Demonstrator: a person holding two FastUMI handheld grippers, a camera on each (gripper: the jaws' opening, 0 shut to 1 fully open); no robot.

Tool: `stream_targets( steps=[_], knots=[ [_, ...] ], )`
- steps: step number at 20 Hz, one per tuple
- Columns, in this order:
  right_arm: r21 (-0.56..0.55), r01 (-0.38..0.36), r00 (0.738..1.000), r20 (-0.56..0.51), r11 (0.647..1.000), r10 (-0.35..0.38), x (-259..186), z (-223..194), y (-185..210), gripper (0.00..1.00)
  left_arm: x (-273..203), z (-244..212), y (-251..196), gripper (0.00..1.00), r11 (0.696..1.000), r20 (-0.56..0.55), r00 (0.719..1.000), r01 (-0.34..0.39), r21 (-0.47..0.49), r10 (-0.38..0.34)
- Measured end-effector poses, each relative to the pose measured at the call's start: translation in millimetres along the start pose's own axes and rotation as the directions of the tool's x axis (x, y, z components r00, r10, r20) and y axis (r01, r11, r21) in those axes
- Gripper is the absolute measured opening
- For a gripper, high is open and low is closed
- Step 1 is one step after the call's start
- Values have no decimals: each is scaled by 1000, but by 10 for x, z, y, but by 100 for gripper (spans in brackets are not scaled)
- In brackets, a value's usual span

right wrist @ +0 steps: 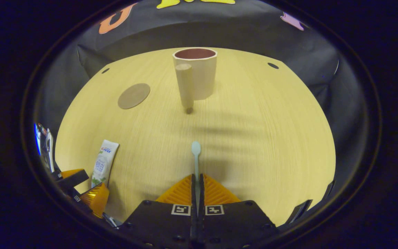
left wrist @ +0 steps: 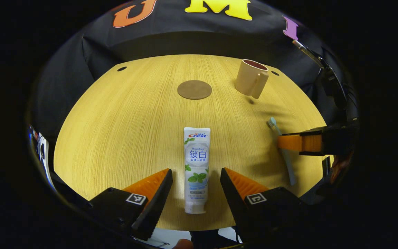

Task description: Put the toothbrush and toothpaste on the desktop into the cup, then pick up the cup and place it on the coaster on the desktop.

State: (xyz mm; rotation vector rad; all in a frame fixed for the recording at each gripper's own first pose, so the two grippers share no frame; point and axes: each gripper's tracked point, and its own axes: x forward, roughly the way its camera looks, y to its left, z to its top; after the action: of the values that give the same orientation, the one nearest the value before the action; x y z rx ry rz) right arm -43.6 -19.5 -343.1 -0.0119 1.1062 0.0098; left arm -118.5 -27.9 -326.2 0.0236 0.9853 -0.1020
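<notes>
Jaws of the right gripper [right wrist: 196, 183] pinch the slim pale-blue plastic toothbrush [right wrist: 196, 155] mid-handle — light, stiff, slippery — while the left gripper [left wrist: 196, 180] gapes around the soft white toothpaste tube [left wrist: 196, 166], beige cup [right wrist: 199, 71] at twelve o'clock.

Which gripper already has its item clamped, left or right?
The right gripper: its fingers are closed on the toothbrush. The left gripper is open, fingers on either side of the toothpaste, not touching it.

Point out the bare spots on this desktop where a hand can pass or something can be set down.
Bare wood stretches left of the coaster and toothpaste, and right of the cup. It is crowded at the near edge, around the left gripper and right gripper on the toothbrush.
</notes>
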Motion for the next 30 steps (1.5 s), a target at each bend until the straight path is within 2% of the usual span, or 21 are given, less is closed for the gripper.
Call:
stream_targets(
  steps=[7,9,12,17,18,24,25,26,29,30],
  knots=[
    [-2,-8,999,47,1000,8,-113,65,4,0,90,-76,67,75,999,-19,1000,-19,32,20],
    [-5,-5,998,56,1000,6,-138,72,-14,0,111,-64,50,68,999,-17,1000,-16,38,17],
    [-5,-5,998,59,1000,5,-167,61,-29,0,134,-8,-10,61,999,-11,1000,-10,46,10],
    [-2,-5,997,73,1000,5,-230,64,-69,0,143,165,-98,54,999,-7,1000,-14,48,14],
    [-2,-5,997,76,1000,5,-246,67,-76,0,161,201,-122,48,999,-11,1000,-11,42,12],
    [0,-10,995,103,1000,10,-345,144,-88,0,149,524,-266,39,1000,-12,1000,-12,15,12],
    [4,-14,994,112,1000,14,-365,186,-79,0,129,607,-292,46,1000,0,1000,-13,7,13],
    [7,-21,993,120,1000,20,-403,217,-70,0,106,703,-329,38,1000,14,1000,-10,1,10],
    [15,-33,988,150,999,31,-515,331,-64,0,22,1058,-441,37,1000,64,998,-8,-8,9],
    [22,-40,986,163,999,35,-557,386,-56,0,-82,1007,-351,37,1000,85,996,-6,-17,7]
  ],
)
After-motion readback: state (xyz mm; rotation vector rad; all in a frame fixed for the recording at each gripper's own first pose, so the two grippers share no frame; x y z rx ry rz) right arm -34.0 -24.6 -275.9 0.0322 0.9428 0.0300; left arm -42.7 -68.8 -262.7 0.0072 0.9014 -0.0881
